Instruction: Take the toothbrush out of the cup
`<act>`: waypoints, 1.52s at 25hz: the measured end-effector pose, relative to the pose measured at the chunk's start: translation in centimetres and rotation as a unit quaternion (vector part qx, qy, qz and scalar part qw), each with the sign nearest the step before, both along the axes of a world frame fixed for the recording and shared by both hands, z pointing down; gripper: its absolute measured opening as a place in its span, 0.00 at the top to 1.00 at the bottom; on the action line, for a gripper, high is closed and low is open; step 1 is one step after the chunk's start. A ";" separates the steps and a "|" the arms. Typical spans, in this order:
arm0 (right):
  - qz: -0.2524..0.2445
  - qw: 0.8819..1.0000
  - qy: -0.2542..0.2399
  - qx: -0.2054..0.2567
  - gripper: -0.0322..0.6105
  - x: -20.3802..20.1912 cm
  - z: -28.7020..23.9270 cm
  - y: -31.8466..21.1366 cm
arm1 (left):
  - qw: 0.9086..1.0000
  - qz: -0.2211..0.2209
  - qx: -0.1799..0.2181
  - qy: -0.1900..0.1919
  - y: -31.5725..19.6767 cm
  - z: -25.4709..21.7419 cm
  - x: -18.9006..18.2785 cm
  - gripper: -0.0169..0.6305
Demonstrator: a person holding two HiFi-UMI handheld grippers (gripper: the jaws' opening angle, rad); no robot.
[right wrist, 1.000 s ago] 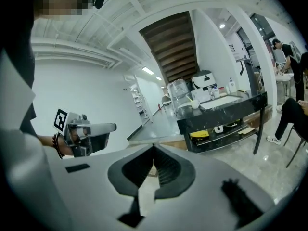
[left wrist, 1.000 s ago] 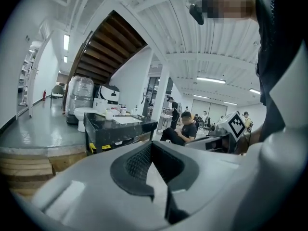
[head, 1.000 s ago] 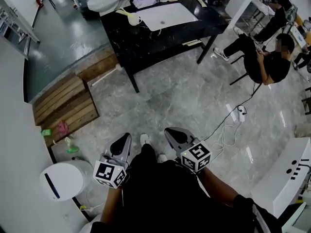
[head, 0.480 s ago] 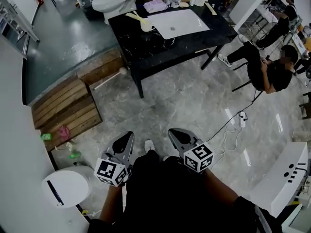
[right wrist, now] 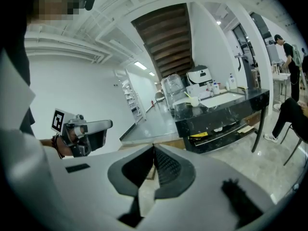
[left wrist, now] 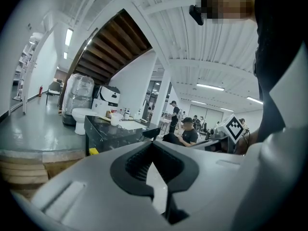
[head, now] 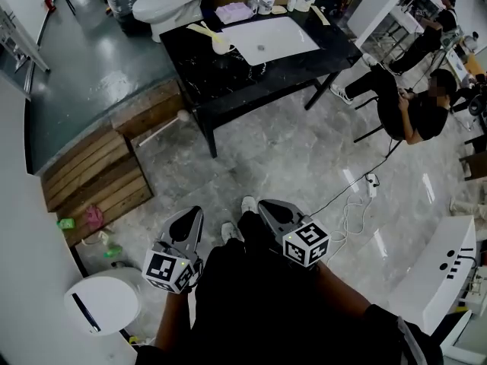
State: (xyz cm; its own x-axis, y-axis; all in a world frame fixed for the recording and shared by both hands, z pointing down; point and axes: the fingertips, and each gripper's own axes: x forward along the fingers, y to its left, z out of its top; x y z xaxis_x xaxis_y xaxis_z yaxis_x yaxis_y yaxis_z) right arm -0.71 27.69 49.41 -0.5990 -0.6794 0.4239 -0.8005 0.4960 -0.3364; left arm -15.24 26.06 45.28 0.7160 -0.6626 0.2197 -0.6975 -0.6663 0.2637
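A white cup (head: 221, 46) holding a pale yellow toothbrush (head: 199, 30) stands on the black table (head: 228, 82), left of the white sink basin (head: 270, 40). Both grippers stay low by the person's body, far from the table. My left gripper (head: 196, 211) is shut with nothing in it, jaw tips touching (left wrist: 153, 143). My right gripper (head: 265, 204) is also shut and holds nothing (right wrist: 154, 147). In the right gripper view the cup (right wrist: 194, 101) shows small on the distant tabletop. In the left gripper view the cup (left wrist: 115, 121) is tiny.
A toilet (head: 163, 0) stands behind the table. Wooden pallets (head: 91, 177) lie to the left, a white bin (head: 103, 303) at the lower left. A seated person (head: 415, 109) is at the right, with a cable and power strip (head: 358, 204) on the marble floor.
The person has stepped forward, so the table sits a little lower and nearer in the head view. Both grippers stay shut by the body.
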 end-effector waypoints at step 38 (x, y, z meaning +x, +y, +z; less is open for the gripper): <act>-0.012 0.998 -0.057 -0.002 0.93 9.5 1.0 -20.8 | 0.999 -0.029 -0.002 -0.040 -19.6 -0.2 9.0 0.96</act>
